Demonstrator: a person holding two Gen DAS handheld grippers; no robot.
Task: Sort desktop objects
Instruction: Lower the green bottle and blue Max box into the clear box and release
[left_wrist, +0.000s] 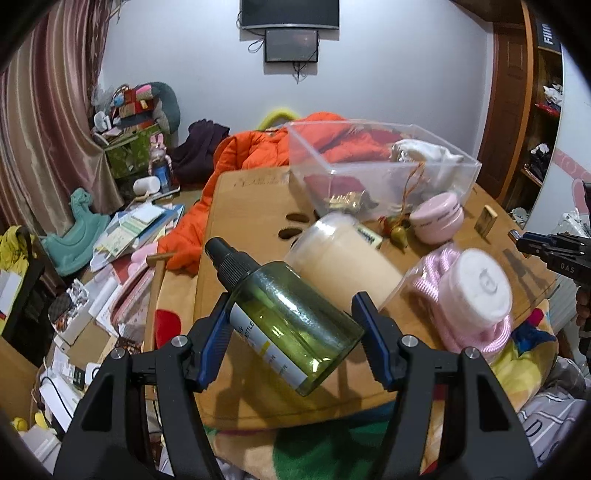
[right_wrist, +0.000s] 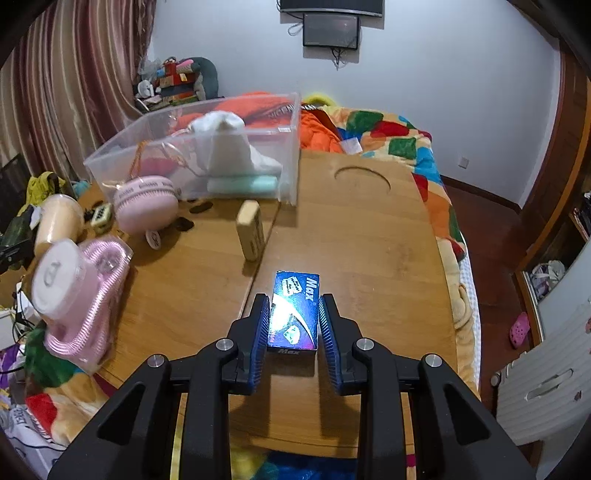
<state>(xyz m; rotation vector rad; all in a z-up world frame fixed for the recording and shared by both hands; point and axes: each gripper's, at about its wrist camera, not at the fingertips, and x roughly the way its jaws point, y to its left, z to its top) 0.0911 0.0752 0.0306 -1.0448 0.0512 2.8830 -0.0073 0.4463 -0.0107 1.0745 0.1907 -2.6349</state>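
Observation:
My left gripper (left_wrist: 291, 306) is shut on a green glass spray bottle (left_wrist: 288, 314), held tilted above the wooden table (left_wrist: 243, 206), black cap pointing up-left. My right gripper (right_wrist: 293, 302) is shut on a blue "Max" box (right_wrist: 294, 308), low over the table (right_wrist: 362, 236). A clear plastic bin (left_wrist: 384, 166) stands at the table's far side and holds a white cloth item (right_wrist: 232, 147) and a mint bar (right_wrist: 242, 183). The right gripper's tip (left_wrist: 546, 251) shows at the right edge of the left wrist view.
On the table lie a cream bottle (left_wrist: 343, 254), a pink round case (right_wrist: 144, 201), a pink knit bag with a white roll (right_wrist: 74, 280), a beige eraser-like block (right_wrist: 251, 230) and small trinkets (left_wrist: 395, 229). An orange jacket (left_wrist: 251, 155) lies behind. Clutter covers the floor at left.

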